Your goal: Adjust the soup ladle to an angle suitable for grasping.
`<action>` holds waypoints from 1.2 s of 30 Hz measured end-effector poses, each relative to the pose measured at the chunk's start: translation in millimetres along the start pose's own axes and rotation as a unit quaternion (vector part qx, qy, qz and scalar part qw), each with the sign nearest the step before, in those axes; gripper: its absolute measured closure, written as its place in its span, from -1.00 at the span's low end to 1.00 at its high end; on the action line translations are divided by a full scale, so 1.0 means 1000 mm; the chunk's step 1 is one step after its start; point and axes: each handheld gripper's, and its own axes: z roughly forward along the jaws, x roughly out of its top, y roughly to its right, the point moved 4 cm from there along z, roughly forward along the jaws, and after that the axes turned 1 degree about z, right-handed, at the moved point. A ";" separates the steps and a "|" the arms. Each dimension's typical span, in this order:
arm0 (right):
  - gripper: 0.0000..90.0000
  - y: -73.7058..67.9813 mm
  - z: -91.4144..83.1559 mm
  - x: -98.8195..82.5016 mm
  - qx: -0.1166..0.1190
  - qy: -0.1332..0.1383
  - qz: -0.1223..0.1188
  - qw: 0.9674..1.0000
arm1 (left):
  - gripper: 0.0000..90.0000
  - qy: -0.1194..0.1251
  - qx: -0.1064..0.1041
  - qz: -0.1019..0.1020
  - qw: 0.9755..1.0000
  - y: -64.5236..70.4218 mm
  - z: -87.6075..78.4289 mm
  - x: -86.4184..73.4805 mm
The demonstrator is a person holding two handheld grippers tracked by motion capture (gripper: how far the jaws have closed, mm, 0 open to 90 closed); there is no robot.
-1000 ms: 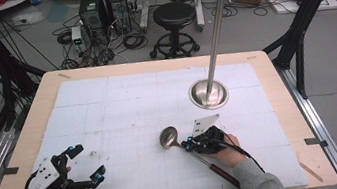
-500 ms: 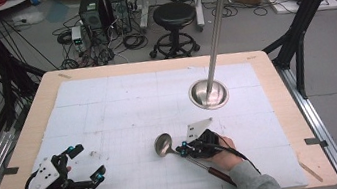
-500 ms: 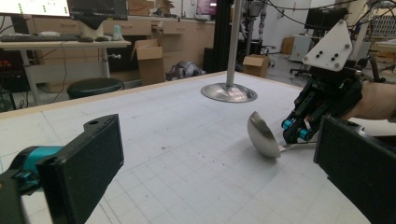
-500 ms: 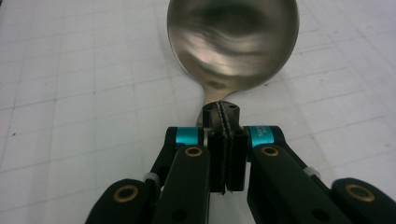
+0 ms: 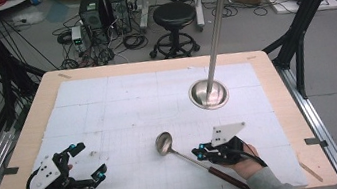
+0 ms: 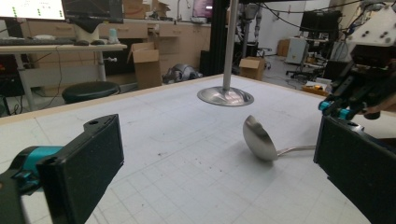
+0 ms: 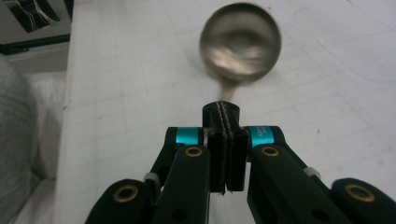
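Observation:
A steel ladle [image 5: 164, 143] with a dark red handle lies slanted across the near middle of the white mat. My right gripper [image 5: 199, 153] is shut on its thin shaft just behind the bowl. In the right gripper view the pads [image 7: 225, 116] press together on the shaft, with the ladle bowl [image 7: 240, 44] straight ahead. My left gripper [image 5: 89, 161] rests at the near left, open and holding nothing. In the left gripper view its jaws [image 6: 224, 163] frame the tilted ladle bowl [image 6: 259, 138], with the right gripper [image 6: 343, 109] beyond.
A tall steel pole on a round dish-like base [image 5: 208, 93] stands at the far right of the mat, also ahead in the left gripper view as the base [image 6: 225, 96]. The wooden table edge [image 5: 282, 87] borders the mat. A black stool [image 5: 173, 15] stands behind the table.
My right gripper has carried the ladle a little to the left and toward the near edge. The left gripper has stayed where it was.

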 end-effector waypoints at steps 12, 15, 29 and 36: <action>1.00 -0.034 -0.024 -0.035 0.012 -0.048 0.021 0.999 | -0.96 -0.002 -0.014 0.004 1.000 0.003 0.012 0.000; 1.00 -0.039 -0.022 -0.036 0.020 -0.062 0.019 0.998 | -0.96 -0.003 -0.016 0.003 1.000 0.003 0.014 0.000; 1.00 -0.030 -0.026 -0.050 -0.024 -0.119 0.024 0.992 | -0.96 -0.002 -0.016 0.004 1.000 0.003 0.014 0.001; 1.00 -0.019 -0.031 -0.055 -0.042 -0.116 0.031 0.992 | -0.96 -0.004 -0.016 0.003 1.000 0.003 0.014 0.000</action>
